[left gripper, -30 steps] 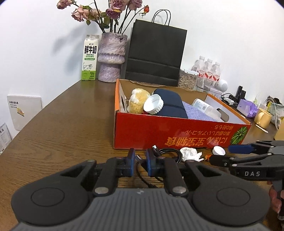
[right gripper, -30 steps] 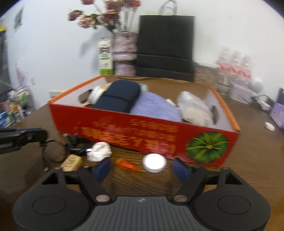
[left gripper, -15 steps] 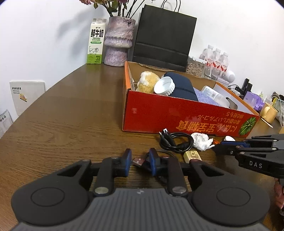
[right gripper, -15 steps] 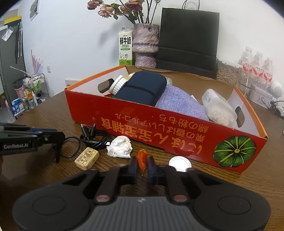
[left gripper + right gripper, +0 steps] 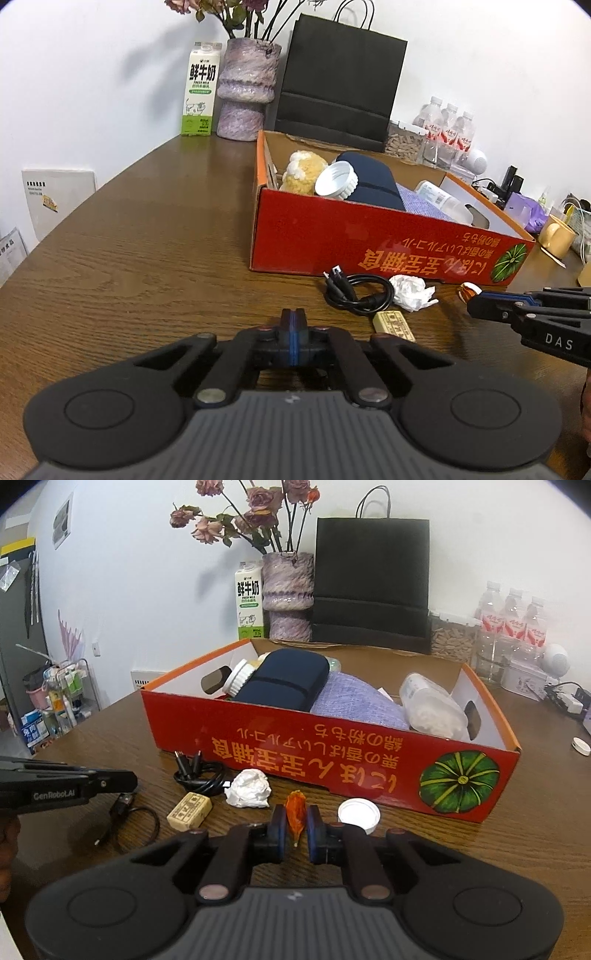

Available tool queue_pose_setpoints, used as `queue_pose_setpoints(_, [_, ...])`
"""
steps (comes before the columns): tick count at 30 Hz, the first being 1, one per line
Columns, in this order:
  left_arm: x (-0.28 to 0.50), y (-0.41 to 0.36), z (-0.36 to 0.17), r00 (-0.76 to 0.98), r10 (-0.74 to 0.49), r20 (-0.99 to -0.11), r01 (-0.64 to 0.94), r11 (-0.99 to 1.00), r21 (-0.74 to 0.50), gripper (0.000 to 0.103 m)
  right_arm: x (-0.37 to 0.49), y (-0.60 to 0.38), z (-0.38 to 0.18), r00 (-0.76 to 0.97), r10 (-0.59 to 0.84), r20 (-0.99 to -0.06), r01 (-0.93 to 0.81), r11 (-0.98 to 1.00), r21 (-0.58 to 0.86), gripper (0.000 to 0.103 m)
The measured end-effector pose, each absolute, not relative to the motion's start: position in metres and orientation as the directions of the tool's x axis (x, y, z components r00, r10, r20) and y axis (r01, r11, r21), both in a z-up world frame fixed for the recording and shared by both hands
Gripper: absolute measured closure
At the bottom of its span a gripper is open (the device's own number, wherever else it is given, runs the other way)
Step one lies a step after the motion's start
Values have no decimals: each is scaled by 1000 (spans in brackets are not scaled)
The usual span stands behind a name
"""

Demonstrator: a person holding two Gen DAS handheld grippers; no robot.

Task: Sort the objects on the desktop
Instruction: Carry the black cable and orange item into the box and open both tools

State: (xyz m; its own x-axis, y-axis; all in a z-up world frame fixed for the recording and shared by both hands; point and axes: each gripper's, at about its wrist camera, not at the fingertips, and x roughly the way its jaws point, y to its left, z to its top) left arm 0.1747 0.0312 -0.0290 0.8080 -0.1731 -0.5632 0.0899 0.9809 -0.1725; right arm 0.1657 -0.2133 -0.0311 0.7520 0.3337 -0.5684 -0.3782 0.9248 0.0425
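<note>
A red cardboard box (image 5: 332,753) holding a navy case, a purple cloth and a white jar stands on the brown table. In front of it lie a coiled black cable (image 5: 199,779), crumpled white paper (image 5: 249,788), a beige block (image 5: 190,810) and a white cap (image 5: 358,814). My right gripper (image 5: 295,823) is shut on a small orange piece (image 5: 295,808), held just above the table. My left gripper (image 5: 293,325) is shut, its pads pressed together with nothing showing between them. In the right wrist view a second thin black cable (image 5: 136,819) lies right under the left gripper's tip; I cannot tell if they touch.
At the back stand a milk carton (image 5: 199,99), a purple vase of dried roses (image 5: 245,96), a black paper bag (image 5: 336,85) and water bottles (image 5: 447,129). A yellow mug (image 5: 557,234) and a power strip sit far right. Another white cap (image 5: 580,746) lies right of the box.
The right gripper's wide-open fingers closed on the orange piece. A cable plug sat between the left gripper's parted fingers; now they are pressed shut and the plug is gone from between them.
</note>
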Motion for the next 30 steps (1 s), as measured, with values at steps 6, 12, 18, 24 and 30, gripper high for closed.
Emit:
queue_pose_setpoints(6, [165,38,-20,813,-172,-556,73,978,-195,97,157,-220,-28,764,332,-553,-369,928,48,93])
queue_pose_setpoints(12, [163,28,-26,778,-186,-601,88,978,-188,72,151,-224,-29,764,335,-551,-364,929,60,93])
queue_pose_setpoints(18, [161,14,-31,775,-168,-609,95,984,-150,90,147,-228,-32,764,332,-554,-356,932,68,93])
queue_pose_setpoints(24, [151,13,-22,811,-164,-562,105,985,-135,90,141,-233,-28,776,335,-534,-353,933,71,93])
queue_pose_setpoints(30, [142,13,14,871,-190,-453,150,981,-123,90,136,-236,-9,807,345,-479,-363,930,60,93])
